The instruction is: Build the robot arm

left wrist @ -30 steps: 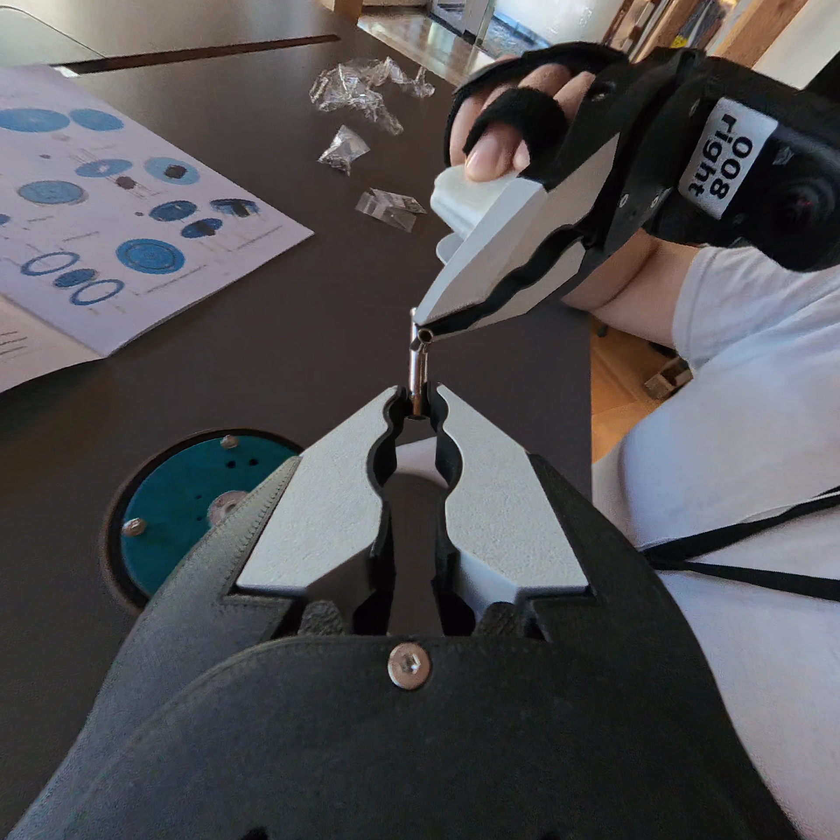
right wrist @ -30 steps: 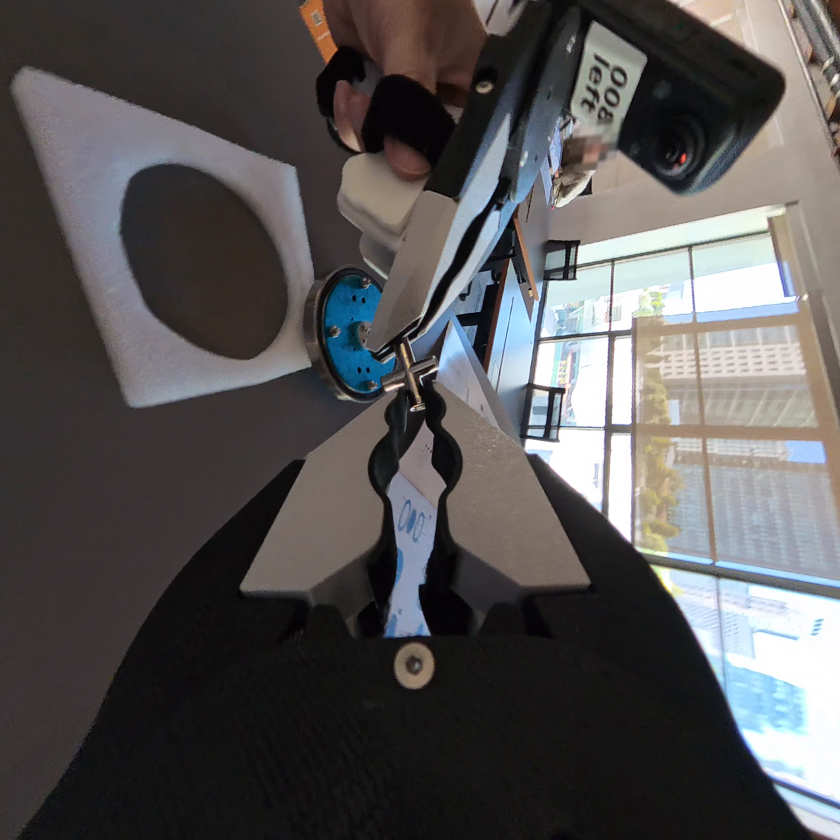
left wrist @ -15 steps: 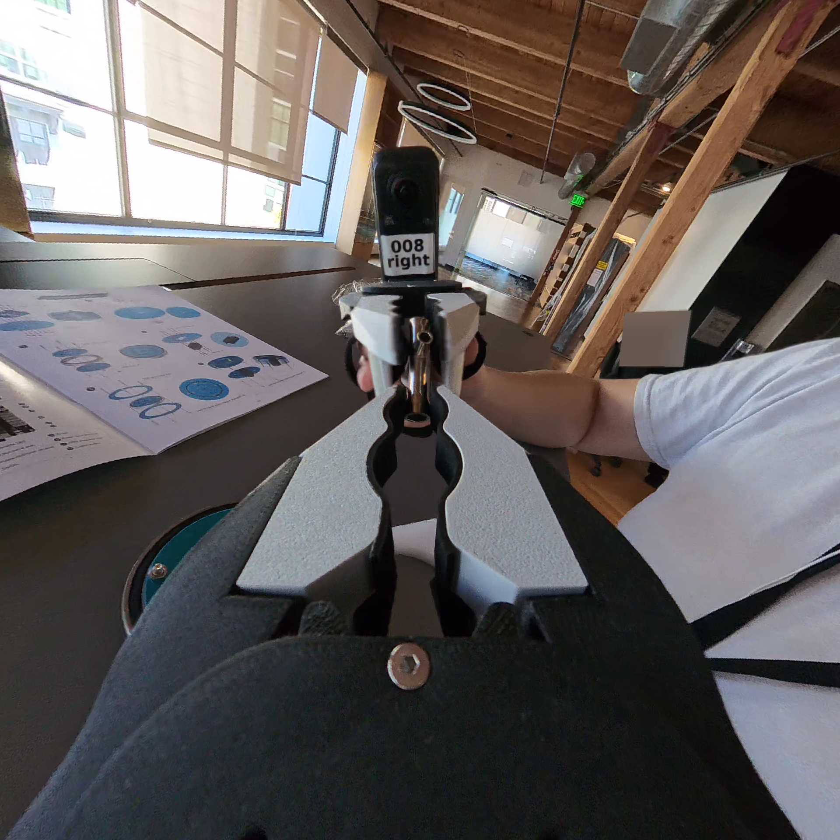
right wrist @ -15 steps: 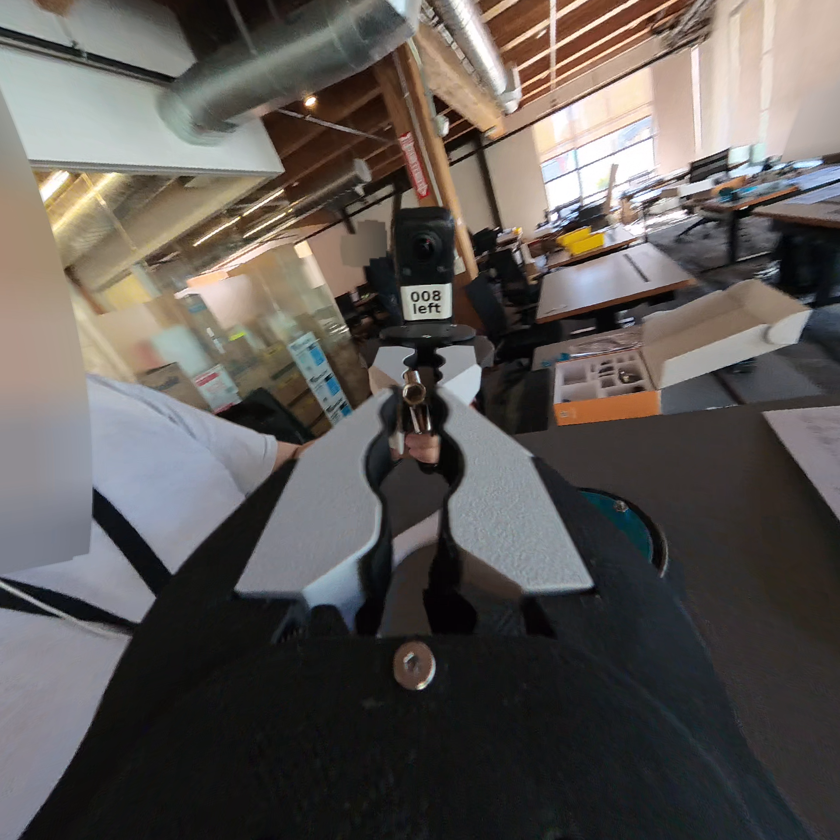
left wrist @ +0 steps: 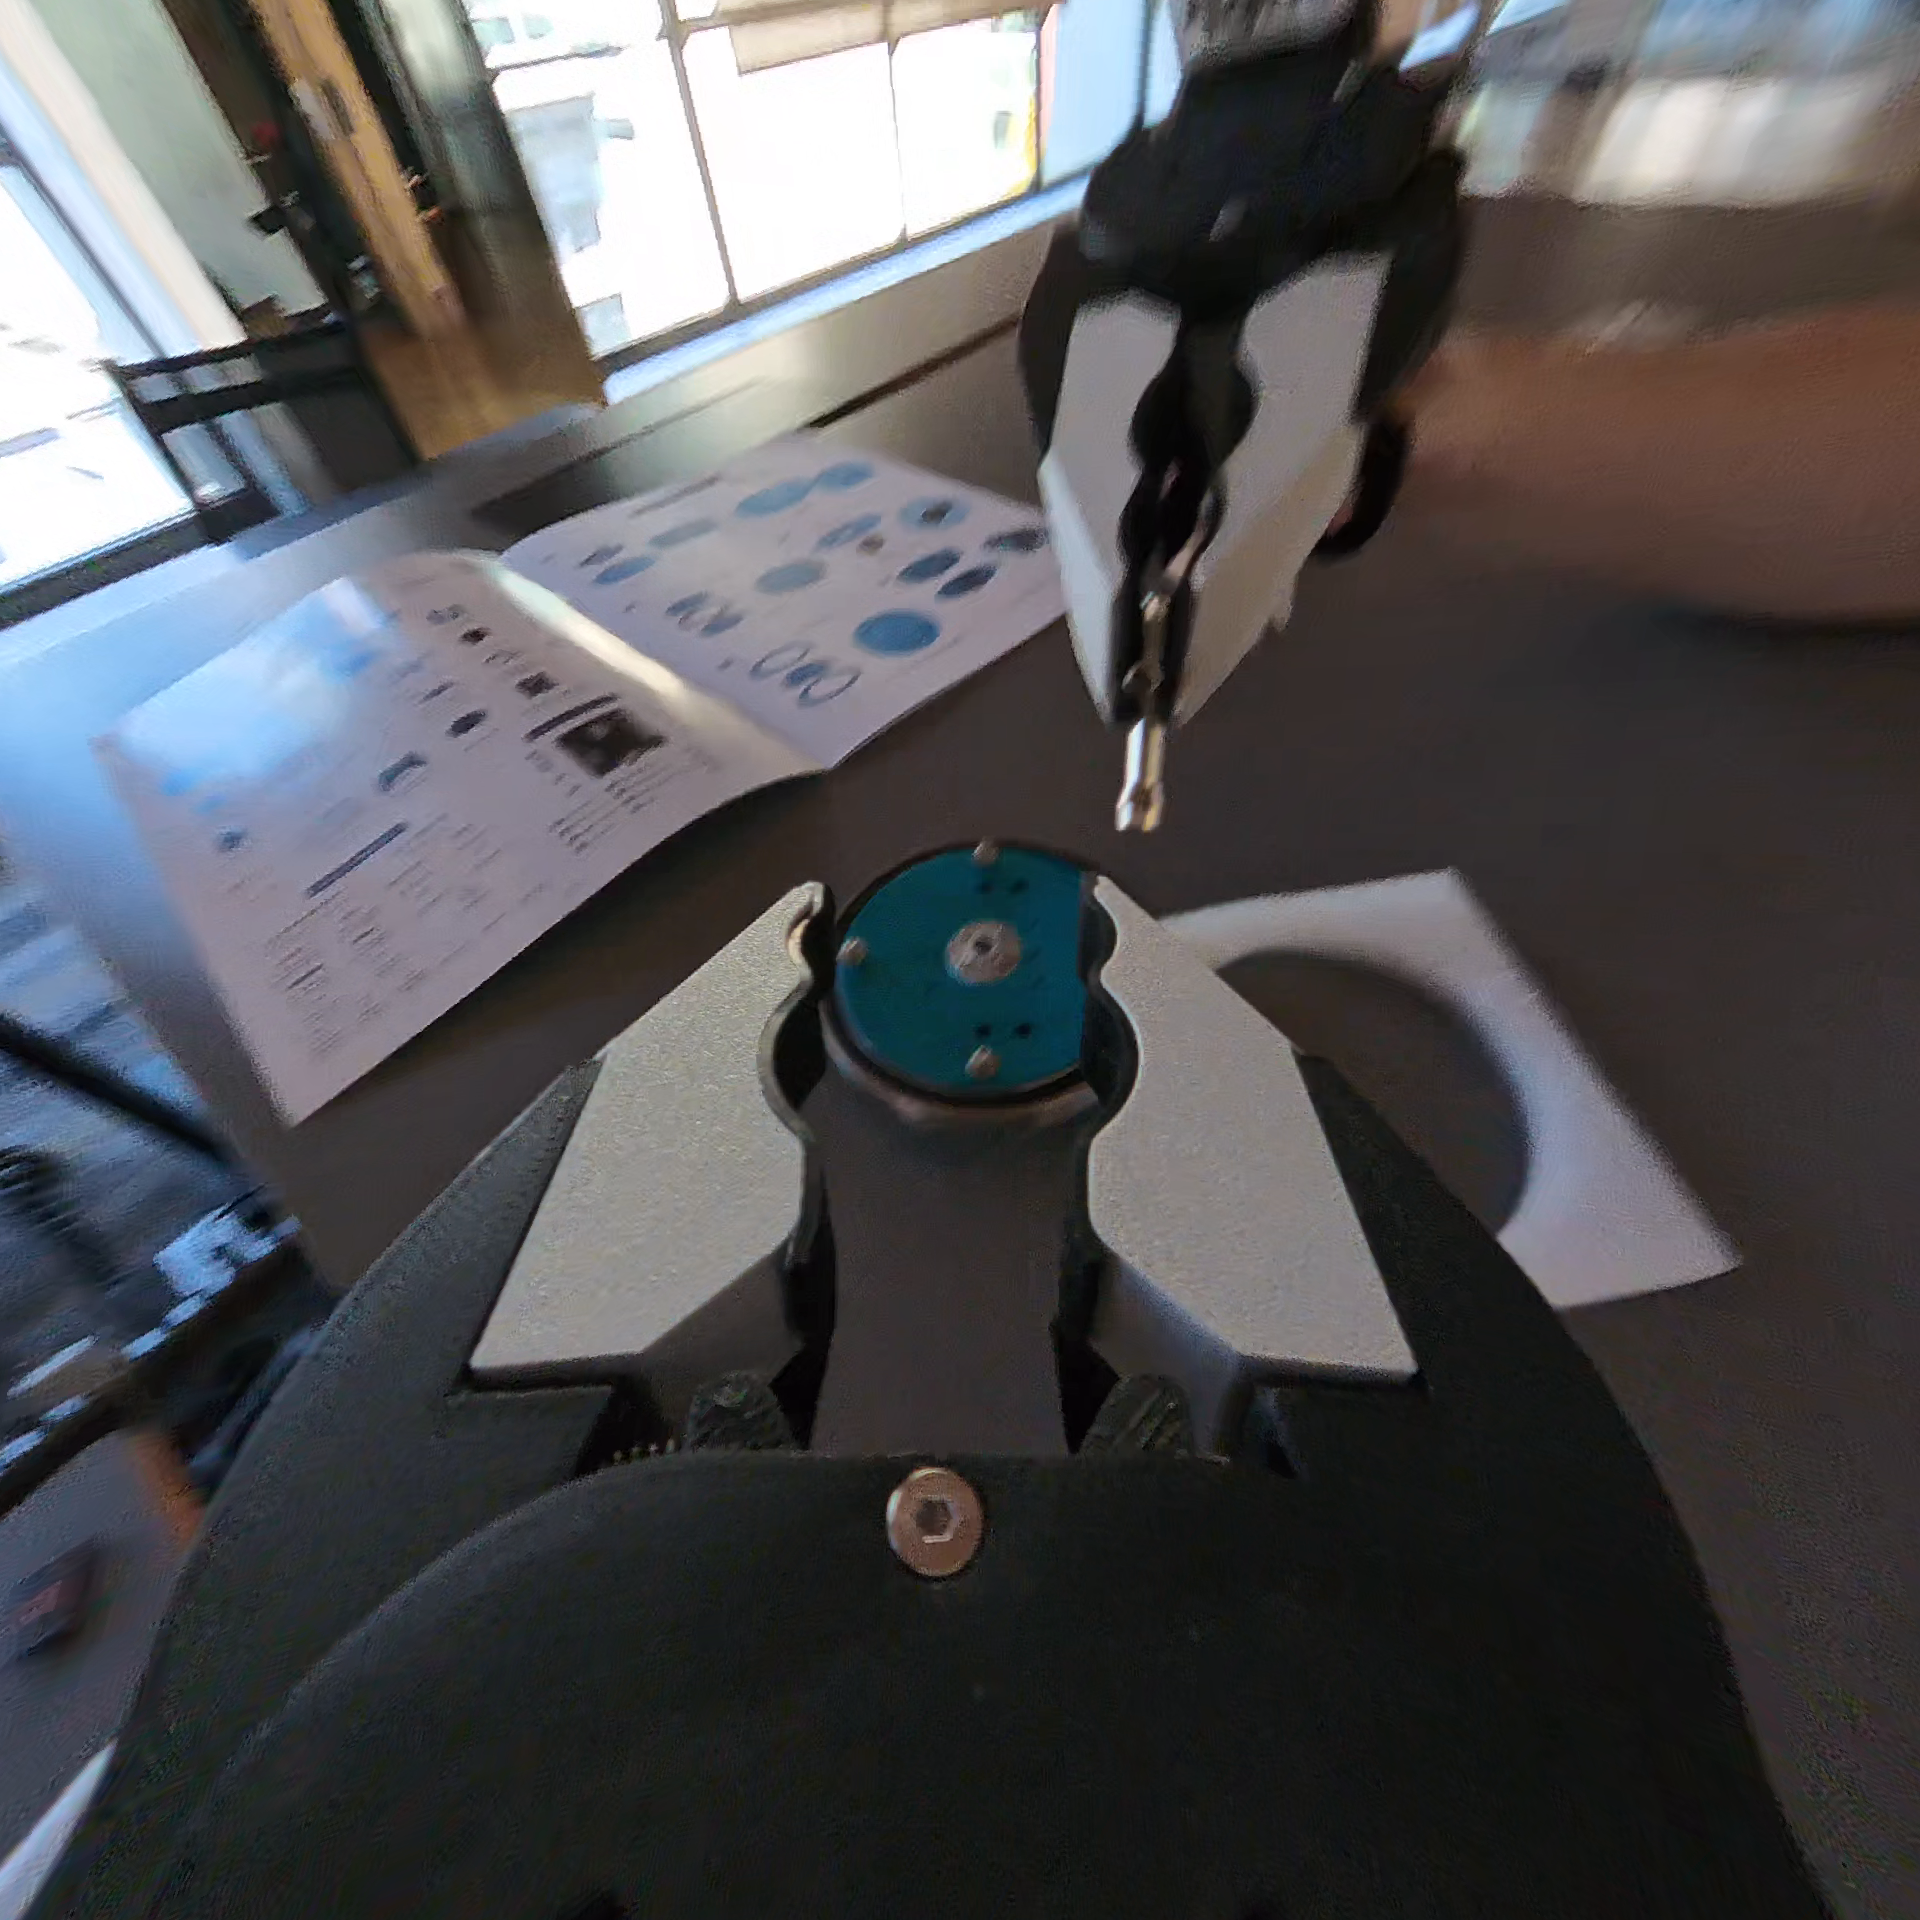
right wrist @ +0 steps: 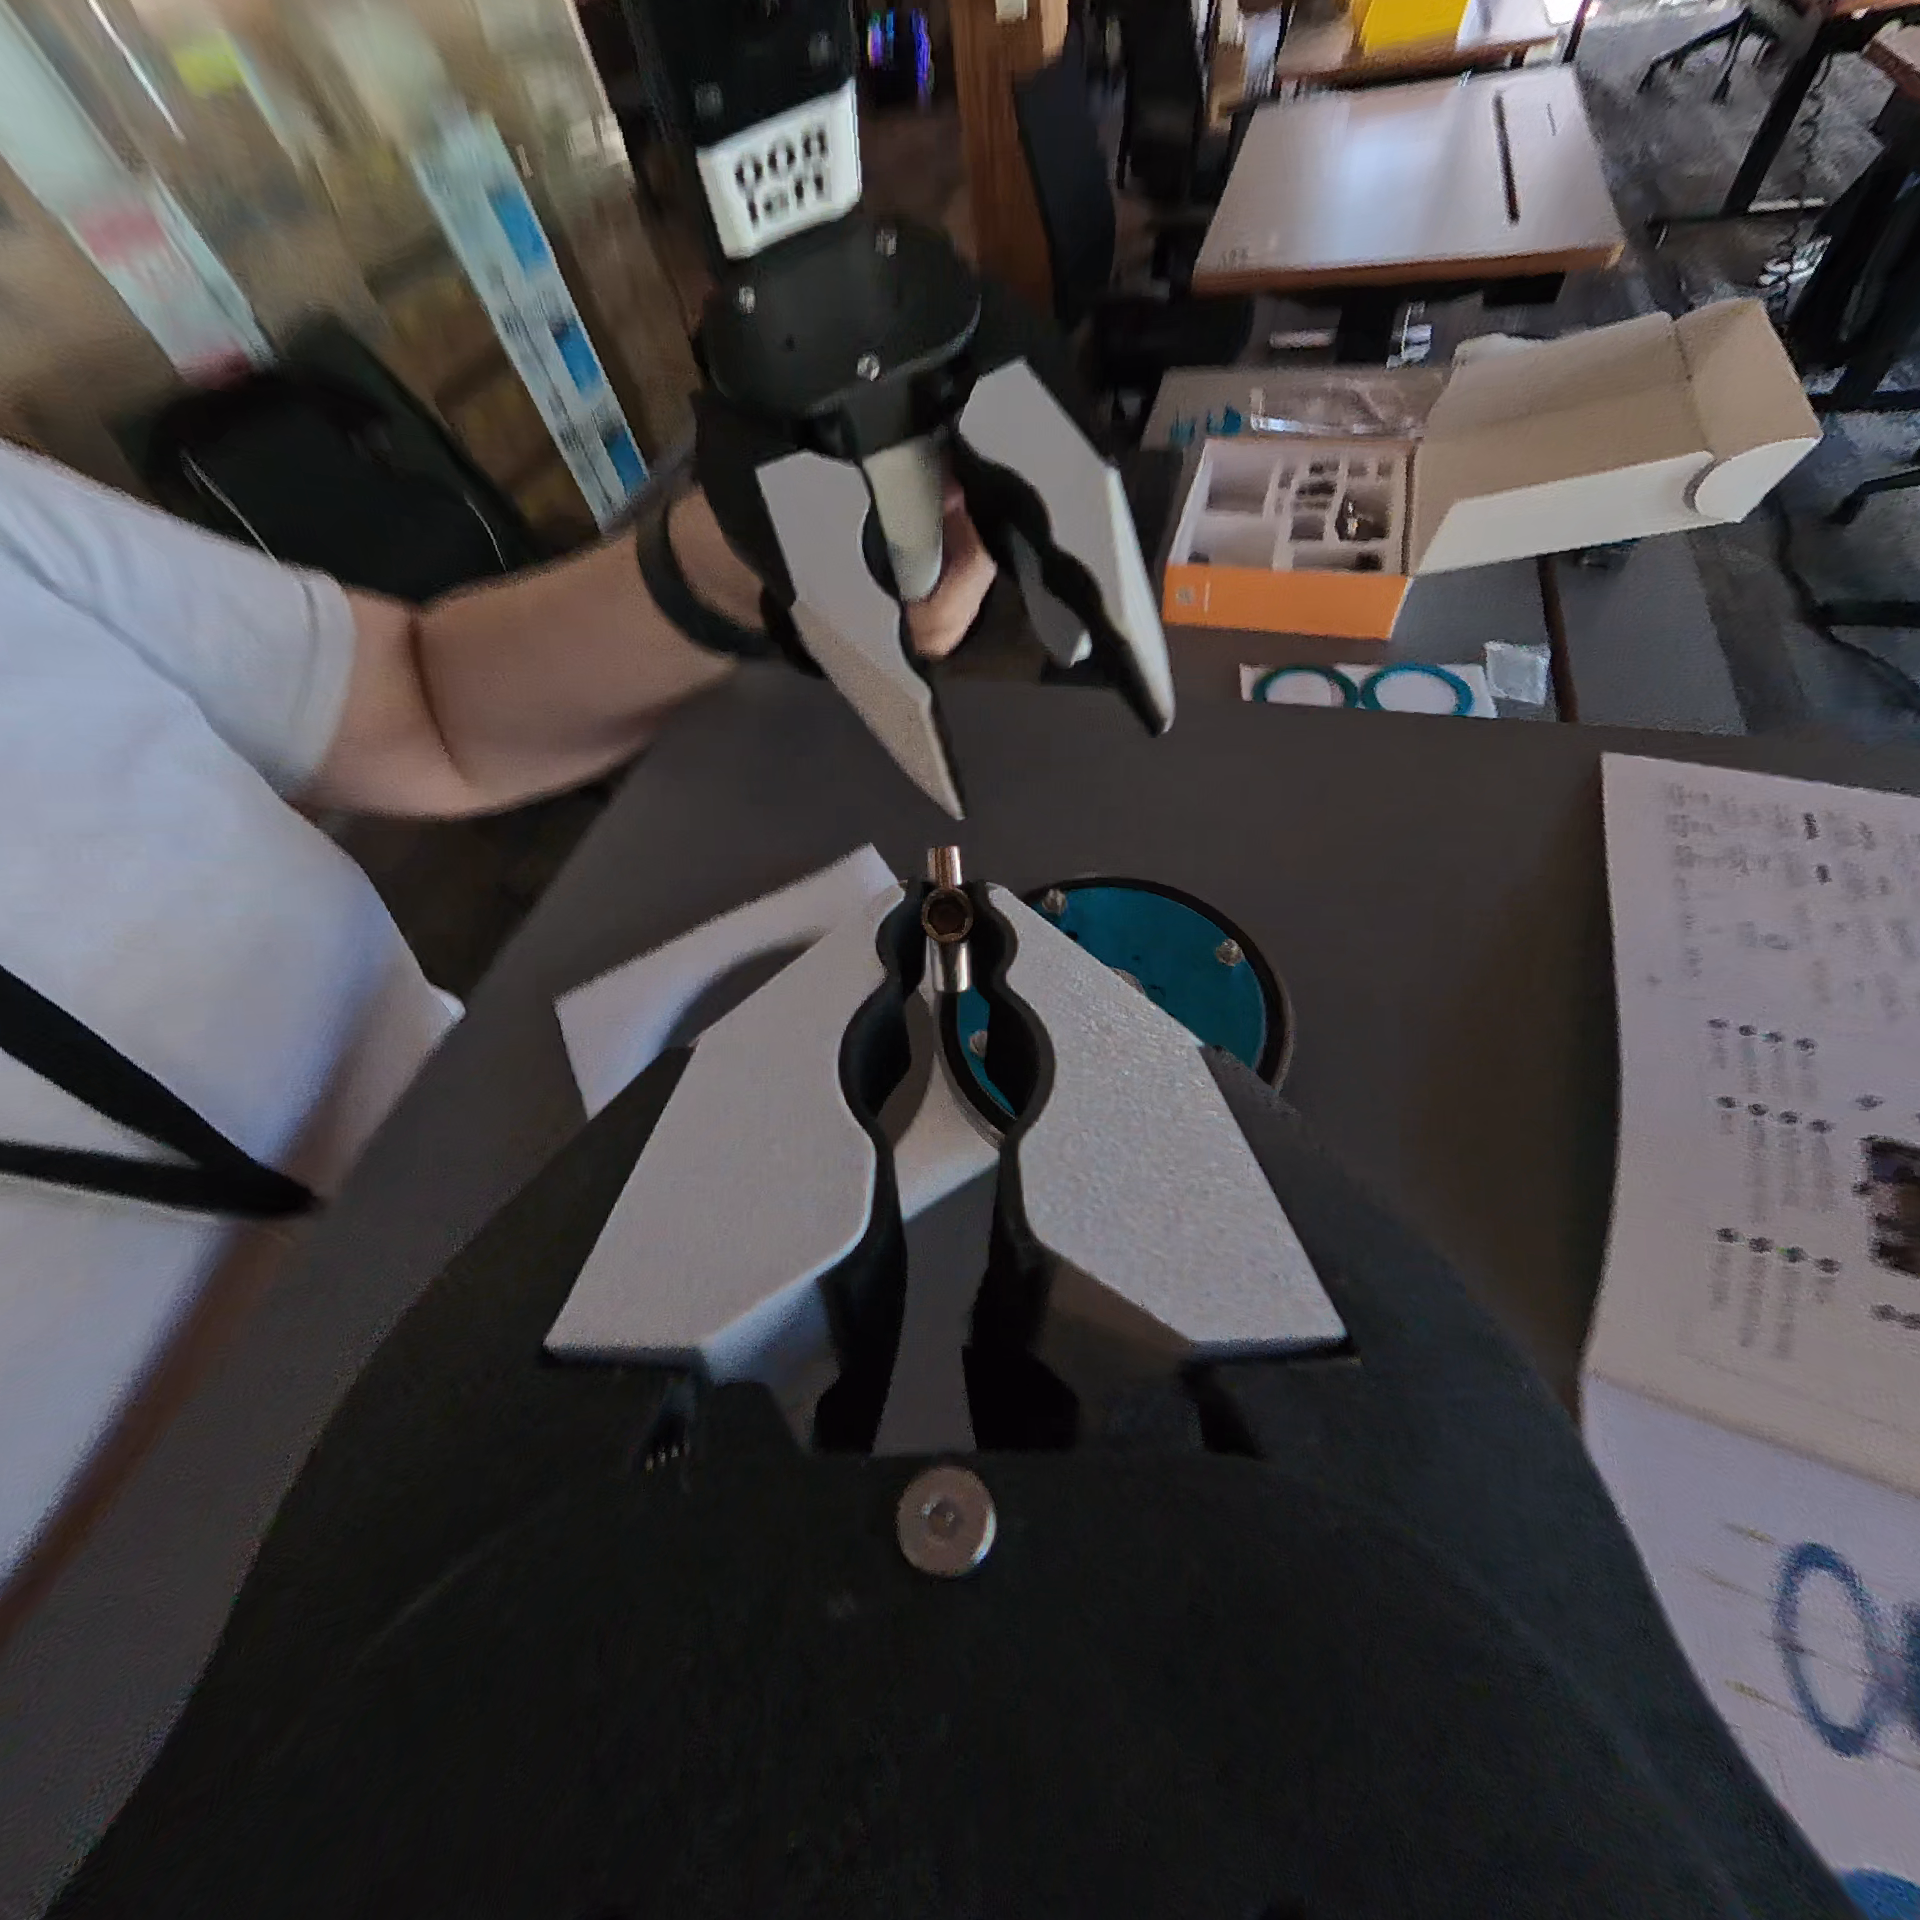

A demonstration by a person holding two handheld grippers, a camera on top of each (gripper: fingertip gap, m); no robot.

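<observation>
In the left wrist view the left claw (left wrist: 961, 914) stands apart, empty, framing a round teal disc (left wrist: 961, 977) with a steel rim and four small screws on the dark worktop (left wrist: 1558, 790), beside a white foam square (left wrist: 1621, 1205) with a round cut-out and an open booklet (left wrist: 540, 717). Above it the right claw (left wrist: 1143, 686) is clamped on a small metal cross-shaped fitting (left wrist: 1140, 769). In the right wrist view the right claw (right wrist: 948, 904) pinches that fitting (right wrist: 945, 920) just above the disc (right wrist: 1164, 977), the left claw (right wrist: 1055, 769) hangs spread close beyond it, and an open cardboard box (right wrist: 1455, 499) lies past the worktop's far edge.
</observation>
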